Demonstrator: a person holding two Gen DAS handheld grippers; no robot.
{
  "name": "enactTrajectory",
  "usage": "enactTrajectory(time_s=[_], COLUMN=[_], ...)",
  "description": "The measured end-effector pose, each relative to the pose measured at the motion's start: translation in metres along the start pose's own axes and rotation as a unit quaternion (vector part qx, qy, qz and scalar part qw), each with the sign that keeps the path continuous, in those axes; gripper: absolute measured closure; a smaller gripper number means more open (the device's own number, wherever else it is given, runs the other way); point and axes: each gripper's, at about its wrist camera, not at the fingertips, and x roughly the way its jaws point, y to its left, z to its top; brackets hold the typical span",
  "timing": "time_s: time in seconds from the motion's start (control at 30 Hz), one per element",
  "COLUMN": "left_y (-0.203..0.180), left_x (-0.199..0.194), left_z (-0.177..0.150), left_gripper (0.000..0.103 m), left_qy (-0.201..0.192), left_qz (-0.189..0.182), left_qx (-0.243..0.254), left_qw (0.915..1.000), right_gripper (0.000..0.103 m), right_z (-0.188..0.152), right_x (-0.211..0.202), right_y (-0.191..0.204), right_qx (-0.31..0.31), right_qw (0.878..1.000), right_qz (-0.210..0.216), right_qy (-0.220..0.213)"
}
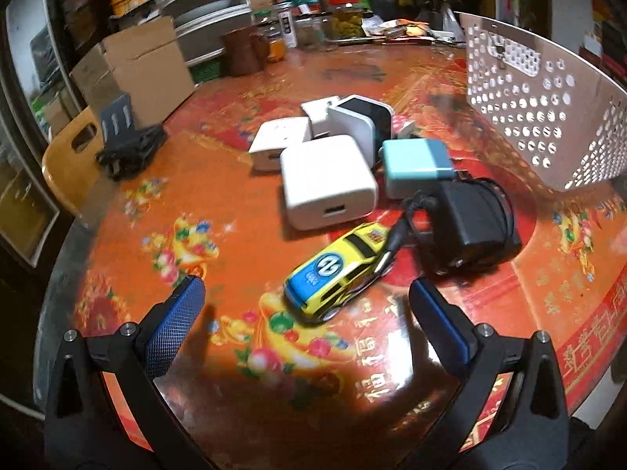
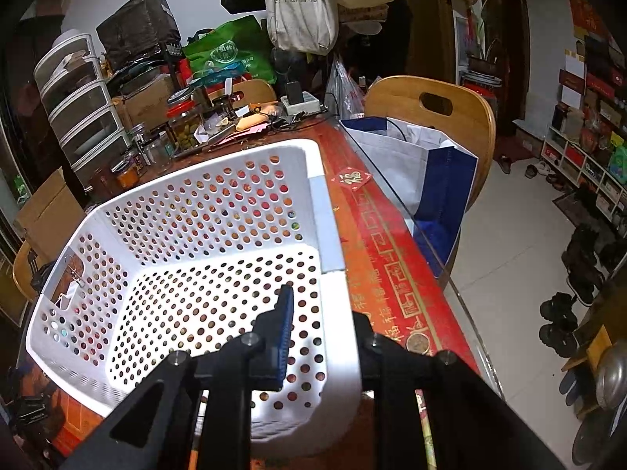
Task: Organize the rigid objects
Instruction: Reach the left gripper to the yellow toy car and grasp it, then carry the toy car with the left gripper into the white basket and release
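My left gripper (image 1: pixel 305 284) hangs open over the orange table (image 1: pixel 196 196). A yellow and blue toy car (image 1: pixel 337 270) lies just ahead of its blue pads (image 1: pixel 176 325). Behind the car sit several white chargers (image 1: pixel 329 184), a teal charger (image 1: pixel 415 160) and a black adapter (image 1: pixel 470 227) wound with its cable. The white perforated basket (image 1: pixel 540 90) stands at the right. In the right wrist view my right gripper (image 2: pixel 323 305) is shut on the basket's (image 2: pixel 203 203) near right wall, one finger inside and one outside. No objects are visible in the basket.
A black cable bundle (image 1: pixel 129 149) lies at the table's left edge by a wooden chair (image 1: pixel 70 164). A cardboard box (image 1: pixel 145 66), jars (image 1: pixel 345 19) and drawers crowd the far side. A blue and white bag (image 2: pixel 431 180) sits on a chair beside the right edge.
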Motion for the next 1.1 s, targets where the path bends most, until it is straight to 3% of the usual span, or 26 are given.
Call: enactTrajectory(time_s=[0.23, 0.33, 0.4, 0.63, 0.67, 1.1], left_y=[0.003, 0.001, 0.000, -0.012, -0.012, 0.017], left_x=[0.007, 0.010, 0.010, 0.002, -0.001, -0.048], left_z=[0.008, 0.010, 0.011, 0.006, 0.004, 0.000], left_gripper=[0.004, 0.024, 0.048, 0.065, 0.077, 0.079], left_qy=[0.011, 0.010, 0.009, -0.006, -0.008, -0.055], left_qz=[-0.021, -0.034, -0.050, -0.036, -0.034, 0.000], left_qx=[-0.025, -0.022, -0.027, -0.005, -0.006, -0.043], left_qw=[0.9994, 0.9991, 0.9983, 0.9993, 0.9994, 0.9976], right_gripper=[0.086, 0.086, 0.086, 0.086, 0.086, 0.086], right_z=[-0.001, -0.001, -0.001, 0.000, 0.000, 0.000], right_x=[0.000, 0.000, 0.001, 0.001, 0.001, 0.001], right_y=[0.000, 0.000, 0.000, -0.001, -0.001, -0.001], right_qx=[-0.002, -0.004, -0.003, -0.005, -0.006, -0.008], right_qw=[1.000, 1.000, 1.000, 1.000, 1.000, 1.000], right_qz=[-0.001, -0.001, 0.000, 0.000, 0.000, 0.000], right_qy=[-0.001, 0.000, 0.000, 0.001, 0.001, -0.001])
